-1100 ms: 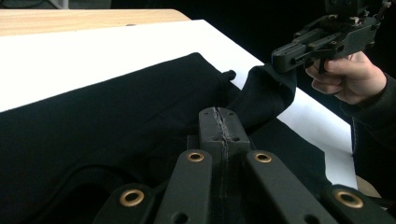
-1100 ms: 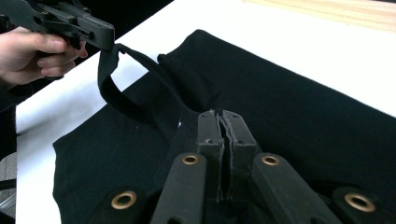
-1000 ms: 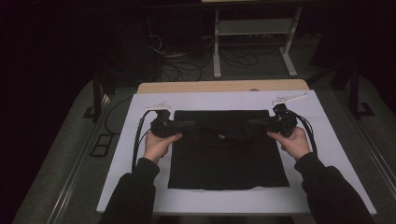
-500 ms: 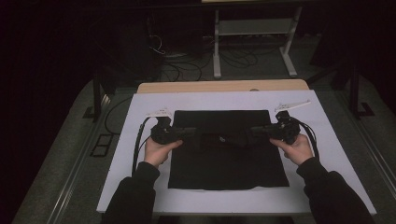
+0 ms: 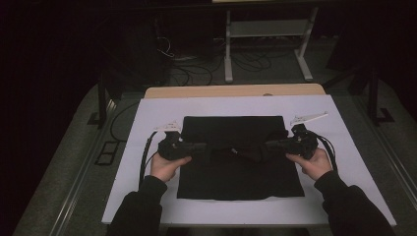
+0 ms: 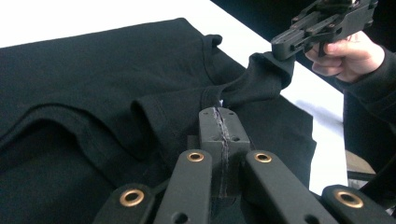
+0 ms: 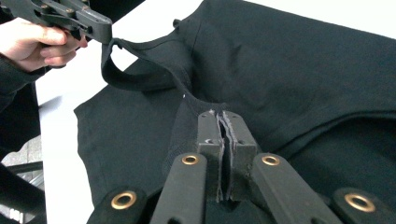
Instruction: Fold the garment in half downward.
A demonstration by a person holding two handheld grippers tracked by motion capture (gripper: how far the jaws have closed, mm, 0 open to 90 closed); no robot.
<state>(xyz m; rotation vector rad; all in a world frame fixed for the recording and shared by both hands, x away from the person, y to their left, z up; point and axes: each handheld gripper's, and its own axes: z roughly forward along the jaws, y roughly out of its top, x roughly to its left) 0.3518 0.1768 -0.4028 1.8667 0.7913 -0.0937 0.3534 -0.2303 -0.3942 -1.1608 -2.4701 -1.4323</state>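
Note:
A black shirt [image 5: 236, 172] lies flat on the white table top [image 5: 142, 196]. My left gripper [image 5: 202, 147] is shut on the shirt's upper edge at its left side, and my right gripper [image 5: 269, 145] is shut on the same edge at its right. Both hold that edge lifted over the shirt's middle, with the neckline sagging between them. In the left gripper view my jaws [image 6: 219, 114] pinch black fabric [image 6: 93, 70], and the other gripper [image 6: 285, 46] holds a raised shoulder piece. In the right gripper view my jaws [image 7: 219, 116] pinch the shirt [image 7: 303, 60], while the other gripper [image 7: 100, 30] holds a strap-like loop.
A wooden strip [image 5: 236, 91] runs along the table's far edge. Behind it on the dark floor stand a metal frame [image 5: 265, 29] and loose cables [image 5: 196, 73]. Bare white table lies on both sides of the shirt and in front of it.
Both hands have moved toward the person, drawing the shirt's upper edge from near the far side to over its middle. The jaws have stayed shut.

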